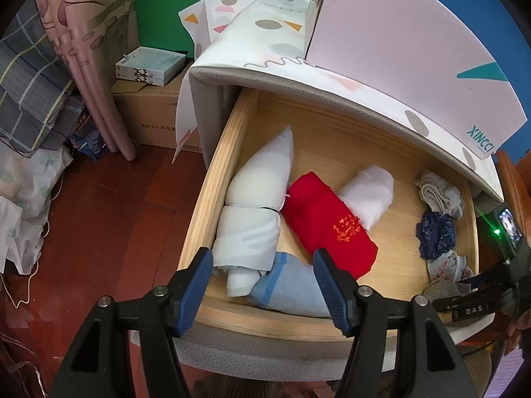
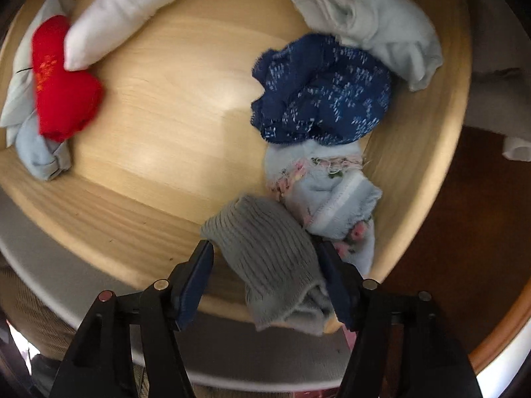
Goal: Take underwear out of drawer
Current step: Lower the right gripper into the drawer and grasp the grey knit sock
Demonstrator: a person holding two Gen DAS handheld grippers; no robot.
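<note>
The wooden drawer (image 1: 212,199) stands pulled out. Along its right side lie crumpled underwear pieces: a pale one (image 2: 375,16), a navy patterned one (image 2: 322,89), a light blue floral one (image 2: 328,195) and a grey ribbed one (image 2: 275,265). My right gripper (image 2: 265,248) points down into the drawer, open, with the grey ribbed piece between its fingers. Its black body (image 1: 478,308) shows at the right edge of the left wrist view. My left gripper (image 1: 262,262) hangs open and holds nothing, above the drawer's front left, over a light blue roll (image 1: 292,285).
On the drawer's left lie a red roll (image 1: 328,225), a white roll (image 1: 368,195) and larger white rolls (image 1: 252,205). A pink box (image 1: 398,49) sits on the patterned cabinet top. A cardboard box (image 1: 149,112), curtains (image 1: 86,49) and bedding stand on the wood floor at left.
</note>
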